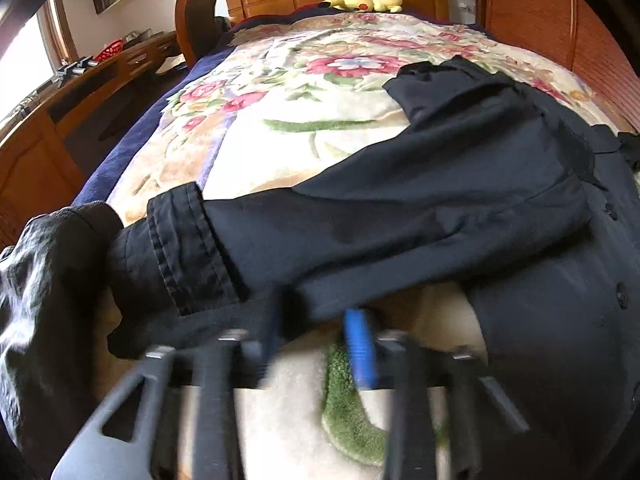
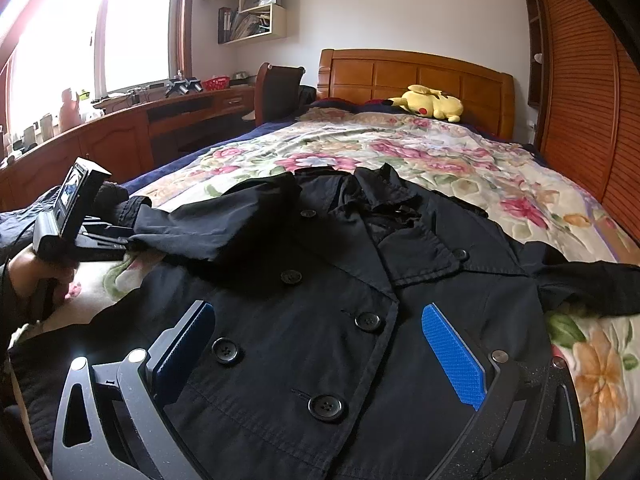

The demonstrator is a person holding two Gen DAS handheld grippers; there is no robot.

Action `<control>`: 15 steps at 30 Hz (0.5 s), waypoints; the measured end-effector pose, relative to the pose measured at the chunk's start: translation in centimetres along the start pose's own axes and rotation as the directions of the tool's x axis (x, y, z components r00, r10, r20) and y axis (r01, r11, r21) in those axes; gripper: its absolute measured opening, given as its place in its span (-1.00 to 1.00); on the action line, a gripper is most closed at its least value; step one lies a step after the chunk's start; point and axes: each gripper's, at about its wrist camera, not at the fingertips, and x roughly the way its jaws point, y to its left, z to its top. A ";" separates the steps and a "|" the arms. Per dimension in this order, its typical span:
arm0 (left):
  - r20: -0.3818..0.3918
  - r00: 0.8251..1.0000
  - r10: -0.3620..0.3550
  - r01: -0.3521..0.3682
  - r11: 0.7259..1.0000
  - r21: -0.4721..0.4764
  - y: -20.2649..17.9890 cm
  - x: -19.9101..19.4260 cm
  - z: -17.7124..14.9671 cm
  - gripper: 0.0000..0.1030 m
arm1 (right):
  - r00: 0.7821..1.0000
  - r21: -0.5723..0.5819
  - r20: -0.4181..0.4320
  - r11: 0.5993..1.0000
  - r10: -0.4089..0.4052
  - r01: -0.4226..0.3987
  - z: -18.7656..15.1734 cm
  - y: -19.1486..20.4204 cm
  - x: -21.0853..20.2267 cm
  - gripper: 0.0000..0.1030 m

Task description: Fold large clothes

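A black double-breasted cotton coat (image 2: 320, 320) lies front-up on the floral blanket-covered bed (image 2: 460, 160). The right gripper (image 2: 324, 356) hovers over its buttoned front, fingers spread wide and empty. The left gripper (image 1: 316, 344) has its blurred fingers nearly together at the lower edge of the coat's left sleeve (image 1: 360, 240); whether they pinch the cloth cannot be told.

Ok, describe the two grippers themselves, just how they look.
The right gripper has dark grey metal linkage arms with triangular cut-outs and silver pivot bolts, and bright blue textured pads. The left gripper, blurred up close, is built alike; the right view shows a small camera block on its black body.
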 end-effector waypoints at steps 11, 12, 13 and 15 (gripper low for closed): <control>0.137 0.988 -0.071 0.071 0.997 0.007 -3.2 -5.8 3.6 -0.94 | 1.000 0.010 0.022 1.000 0.002 -0.003 0.1 -0.5 -0.9 1.00; 0.154 0.985 -0.083 0.082 0.997 0.018 -4.0 -6.6 3.8 -0.94 | 1.000 0.011 0.024 1.000 0.001 -0.001 0.0 -0.6 -1.0 1.00; 0.170 0.980 -0.102 0.098 0.995 0.033 -5.0 -7.3 4.2 -0.94 | 1.000 0.012 0.026 1.000 -0.002 0.002 -0.1 -0.8 -1.2 1.00; 0.196 0.970 -0.143 0.134 0.989 0.058 -6.9 -8.5 4.6 -0.94 | 1.000 0.016 0.028 1.000 -0.007 0.006 -0.2 -1.1 -1.6 1.00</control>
